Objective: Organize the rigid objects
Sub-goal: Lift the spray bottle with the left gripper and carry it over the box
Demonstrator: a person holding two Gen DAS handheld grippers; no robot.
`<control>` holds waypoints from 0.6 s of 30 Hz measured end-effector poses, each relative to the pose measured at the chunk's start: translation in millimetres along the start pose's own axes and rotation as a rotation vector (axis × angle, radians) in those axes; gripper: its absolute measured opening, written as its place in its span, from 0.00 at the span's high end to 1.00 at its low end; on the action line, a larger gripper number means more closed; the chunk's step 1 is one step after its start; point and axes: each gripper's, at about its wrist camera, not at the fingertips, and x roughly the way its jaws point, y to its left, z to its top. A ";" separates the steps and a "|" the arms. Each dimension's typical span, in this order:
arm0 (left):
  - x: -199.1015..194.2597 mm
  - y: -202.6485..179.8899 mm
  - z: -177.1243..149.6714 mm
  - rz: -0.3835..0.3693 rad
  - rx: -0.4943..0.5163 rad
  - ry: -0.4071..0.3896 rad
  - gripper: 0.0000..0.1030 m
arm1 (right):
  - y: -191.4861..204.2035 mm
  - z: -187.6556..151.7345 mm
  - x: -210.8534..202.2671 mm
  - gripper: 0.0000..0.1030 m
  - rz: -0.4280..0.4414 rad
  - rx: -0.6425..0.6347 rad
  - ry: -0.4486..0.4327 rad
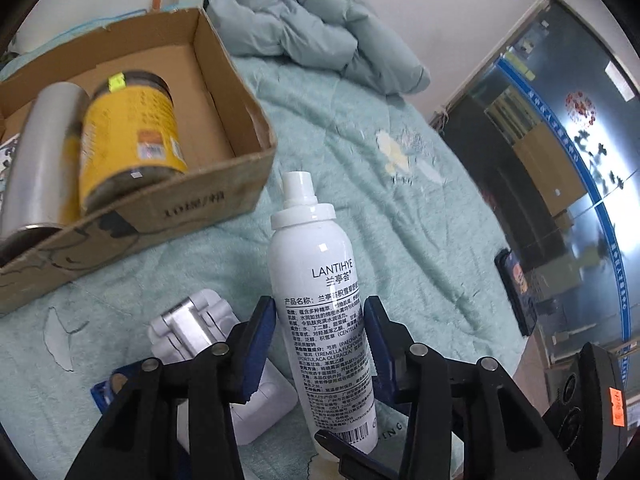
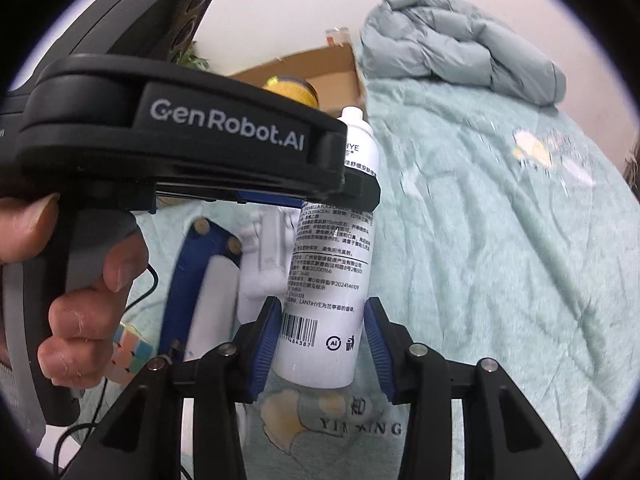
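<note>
A white spray bottle [image 1: 320, 280] with a white nozzle stands upright on the teal bed cover [image 1: 420, 248]. My left gripper [image 1: 320, 308] is shut on the bottle's middle, with a blue pad pressed on each side. In the right wrist view the same bottle [image 2: 324, 332] shows its barcode end, and my right gripper [image 2: 323, 308] is shut on it lower down. The left gripper's black housing [image 2: 180, 140], held by a hand [image 2: 92, 300], crosses that view and hides the bottle's upper half. An open cardboard box [image 1: 224, 196] lies to the upper left, holding a yellow jar [image 1: 128, 132] and a silver cylinder [image 1: 44, 152].
A white and silver folding gadget [image 1: 188, 320] and a white block [image 1: 260, 412] lie left of the bottle. A pastel puzzle cube [image 2: 128, 352] and a blue-handled item [image 2: 200, 280] sit nearby. A grey-blue padded jacket [image 1: 312, 20] is bunched at the back. A dark flat object [image 1: 516, 292] rests at the bed's right edge.
</note>
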 end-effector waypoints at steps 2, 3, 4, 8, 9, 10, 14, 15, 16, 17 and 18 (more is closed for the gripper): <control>-10.8 0.1 2.2 -0.004 -0.004 -0.029 0.59 | 2.3 7.8 -2.2 0.59 0.002 -0.018 -0.019; -17.6 -0.3 4.6 0.000 -0.001 -0.038 0.59 | 2.4 10.4 -4.0 0.60 0.008 -0.023 -0.031; -24.6 -1.6 7.3 0.006 0.004 -0.048 0.59 | 3.0 13.1 -6.1 0.60 0.014 -0.026 -0.042; -49.9 -4.4 17.1 0.021 0.030 -0.105 0.59 | 7.4 27.5 -11.9 0.60 0.027 -0.075 -0.077; -53.3 -4.0 18.8 0.023 0.026 -0.120 0.59 | 6.8 32.0 -10.8 0.60 0.034 -0.080 -0.079; -56.8 -4.1 21.7 0.023 0.017 -0.136 0.59 | 7.5 38.8 -10.5 0.60 0.046 -0.090 -0.082; -73.6 8.1 37.9 0.023 -0.005 -0.173 0.60 | 14.2 55.9 -9.4 0.60 0.057 -0.158 -0.128; -78.0 9.9 42.6 0.026 -0.003 -0.179 0.60 | 15.6 60.1 -8.9 0.60 0.062 -0.165 -0.133; -81.1 10.7 47.1 0.031 0.001 -0.185 0.60 | 16.7 64.8 -8.1 0.60 0.070 -0.167 -0.137; -84.4 10.8 52.5 0.037 0.007 -0.192 0.60 | 17.0 71.1 -7.6 0.60 0.083 -0.165 -0.140; -86.6 11.6 57.4 0.038 0.012 -0.197 0.60 | 16.7 75.4 -7.5 0.60 0.091 -0.161 -0.144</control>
